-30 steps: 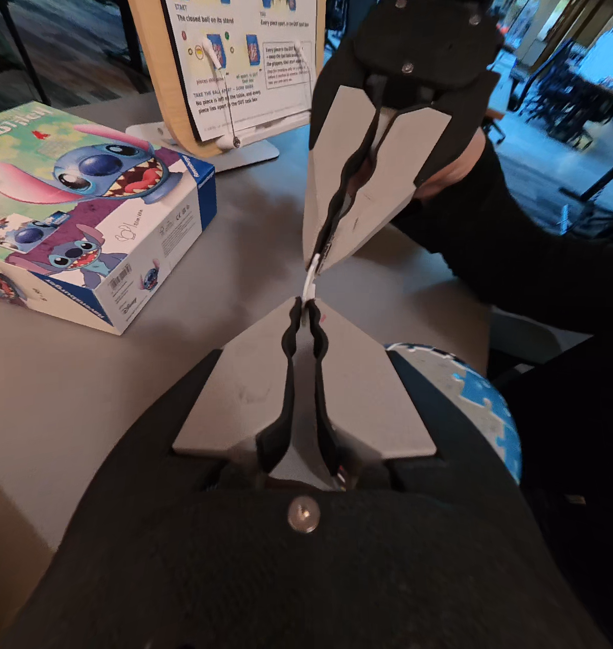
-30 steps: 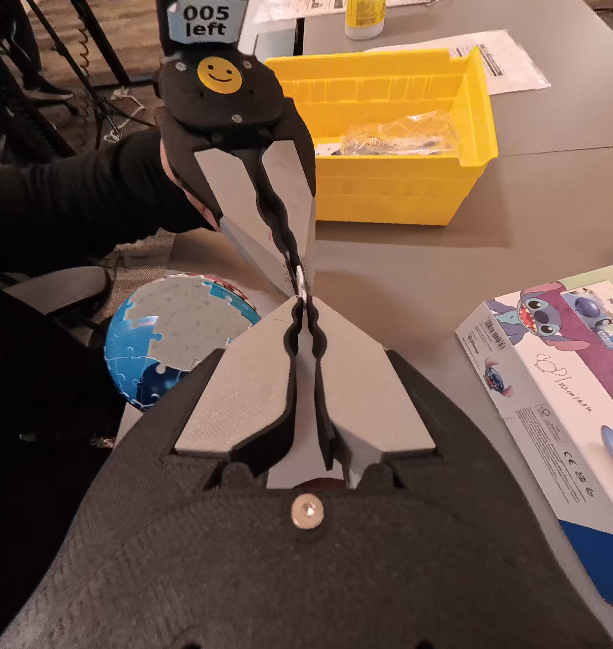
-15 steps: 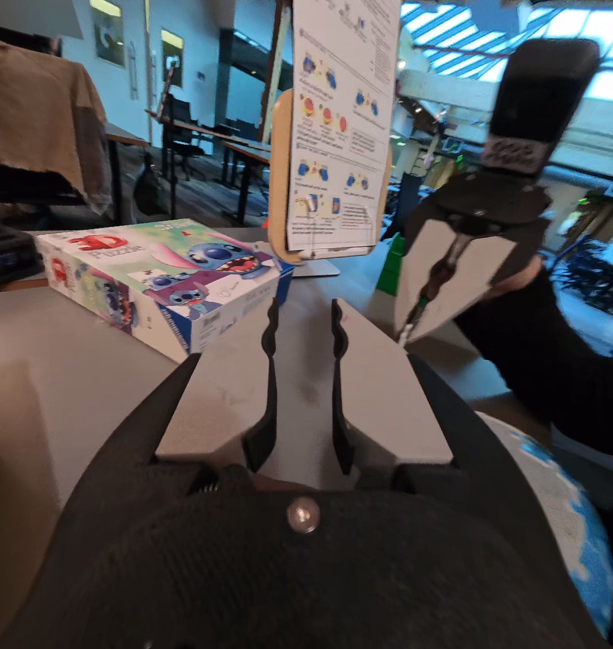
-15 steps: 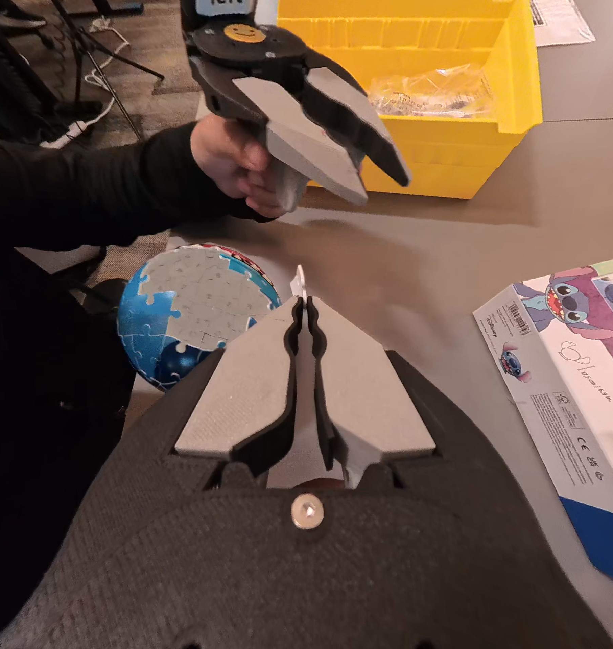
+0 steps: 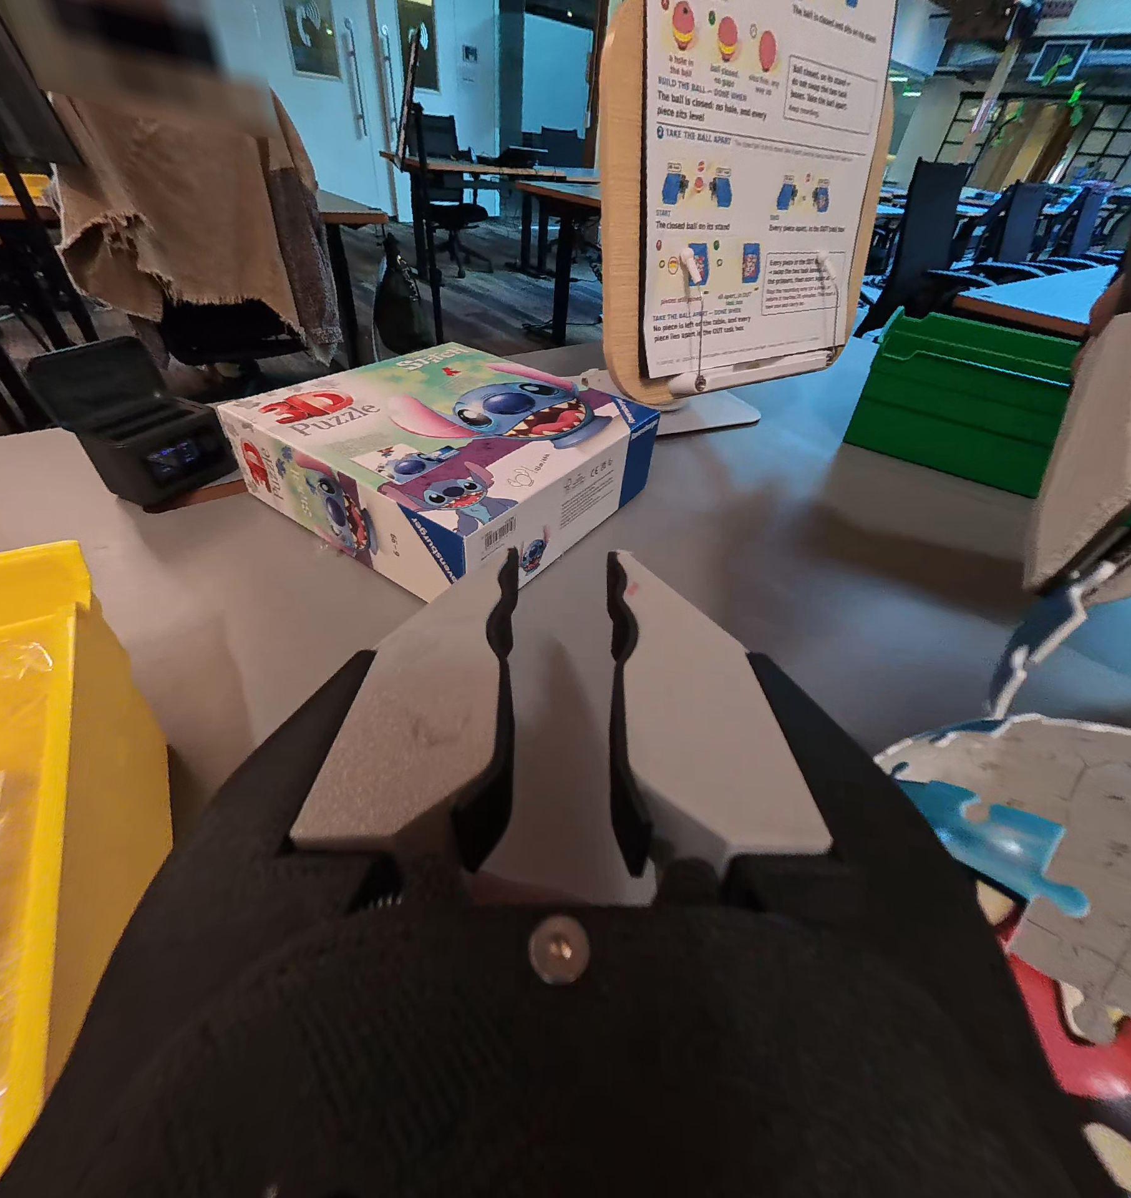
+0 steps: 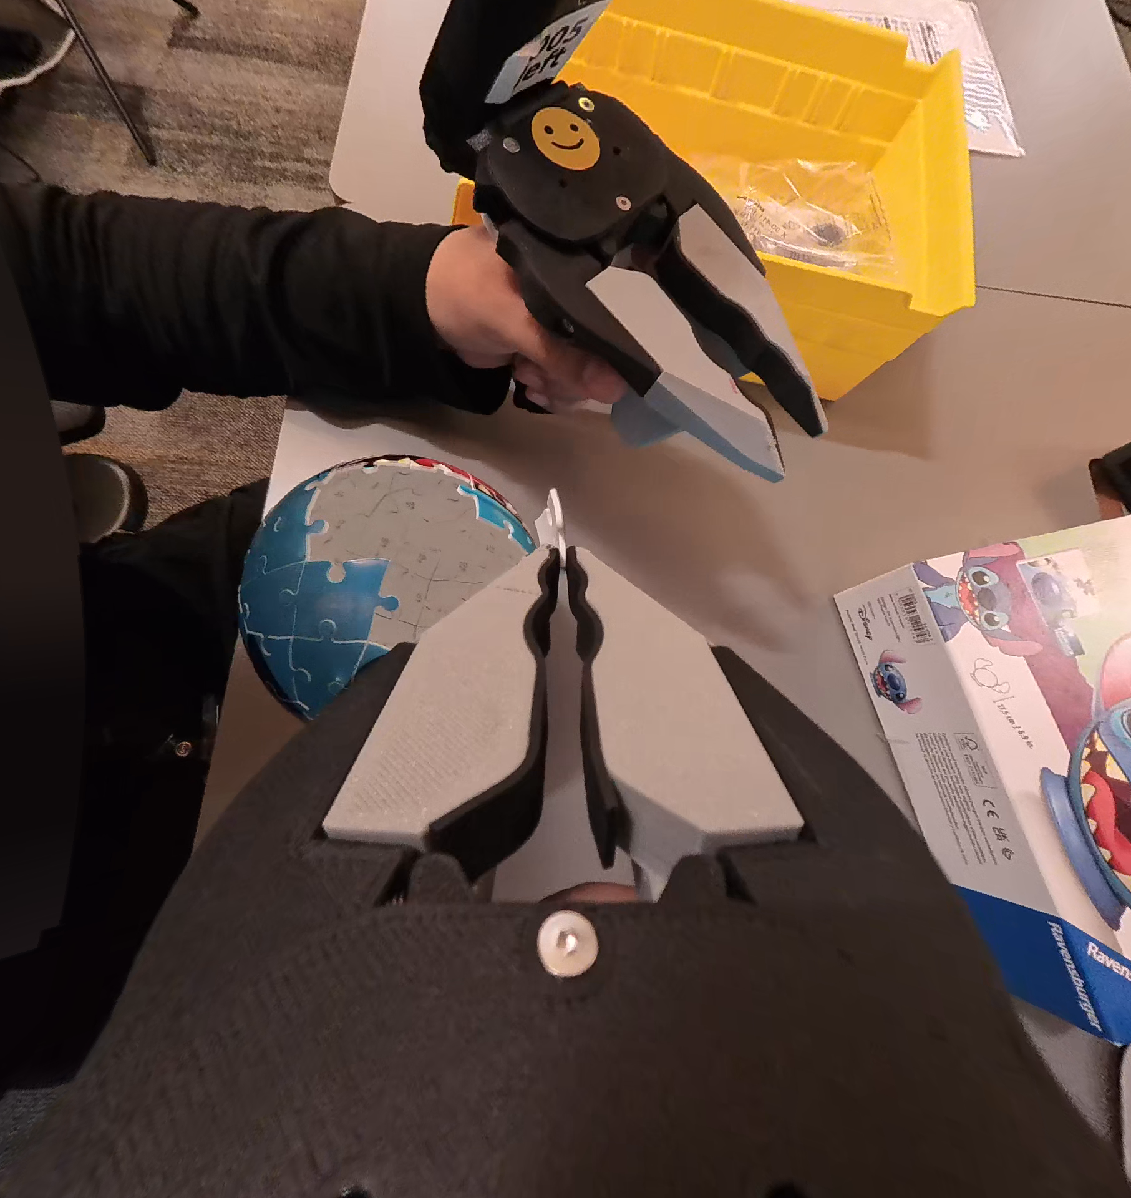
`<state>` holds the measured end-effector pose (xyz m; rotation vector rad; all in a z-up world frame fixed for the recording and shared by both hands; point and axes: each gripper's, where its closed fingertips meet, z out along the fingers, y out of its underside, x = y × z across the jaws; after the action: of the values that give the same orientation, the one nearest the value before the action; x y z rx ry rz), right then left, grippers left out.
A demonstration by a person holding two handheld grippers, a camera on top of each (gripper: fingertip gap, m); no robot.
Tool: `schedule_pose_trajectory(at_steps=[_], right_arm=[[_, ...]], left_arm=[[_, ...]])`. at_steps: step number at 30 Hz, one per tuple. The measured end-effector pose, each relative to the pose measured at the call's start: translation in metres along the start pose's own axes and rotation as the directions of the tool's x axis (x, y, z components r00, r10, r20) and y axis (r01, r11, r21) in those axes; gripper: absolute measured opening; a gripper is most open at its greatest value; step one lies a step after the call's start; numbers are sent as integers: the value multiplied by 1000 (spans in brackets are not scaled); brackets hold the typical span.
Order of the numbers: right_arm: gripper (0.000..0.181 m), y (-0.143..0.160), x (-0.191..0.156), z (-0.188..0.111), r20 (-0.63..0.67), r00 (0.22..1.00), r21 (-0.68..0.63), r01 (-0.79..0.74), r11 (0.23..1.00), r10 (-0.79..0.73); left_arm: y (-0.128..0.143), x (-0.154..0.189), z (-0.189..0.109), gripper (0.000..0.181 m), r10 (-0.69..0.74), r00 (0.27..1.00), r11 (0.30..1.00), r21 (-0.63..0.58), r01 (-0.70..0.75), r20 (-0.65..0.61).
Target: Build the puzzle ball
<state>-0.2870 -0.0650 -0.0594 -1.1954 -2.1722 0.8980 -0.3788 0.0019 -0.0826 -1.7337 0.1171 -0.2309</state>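
The partly built puzzle ball (image 6: 368,583) is blue, with the grey inner faces of its pieces showing. It sits at the table's near edge and also shows in the left wrist view (image 5: 1068,810). My right gripper (image 6: 562,557) is shut on a small puzzle piece (image 6: 553,518), held just right of the ball and above it. In the left wrist view the right gripper (image 5: 1094,570) is at the right edge with the dark blue piece (image 5: 1042,622) hanging over the ball. My left gripper (image 5: 561,564) is open and empty. In the right wrist view it (image 6: 793,447) is raised beyond the piece.
The puzzle box (image 5: 433,467) lies on the grey table (image 5: 809,583), and shows on the right in the right wrist view (image 6: 1003,713). A yellow bin (image 6: 874,305) holds a plastic bag. A green bin (image 5: 964,402), an instruction board on a stand (image 5: 744,194) and a black device (image 5: 135,421) stand farther back. Left tips to right tips: about 12 cm.
My left gripper has let go of the piece, opened, and swung up and away from the right gripper. My right gripper still holds the piece, now close above the ball.
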Motion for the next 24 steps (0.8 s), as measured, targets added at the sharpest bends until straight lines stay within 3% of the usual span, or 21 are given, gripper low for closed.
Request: schedule_pose_trajectory(at_steps=[12, 24], right_arm=[[0, -2, -1, -4, -8, 1000, 9, 17, 1000, -16], [0, -2, -6, -1, 15, 1000, 7, 19, 1000, -19]], left_arm=[[16, -8, 7, 23, 11, 1000, 998, -60, -10, 27], [15, -11, 6, 20, 21, 999, 998, -54, -19, 45]])
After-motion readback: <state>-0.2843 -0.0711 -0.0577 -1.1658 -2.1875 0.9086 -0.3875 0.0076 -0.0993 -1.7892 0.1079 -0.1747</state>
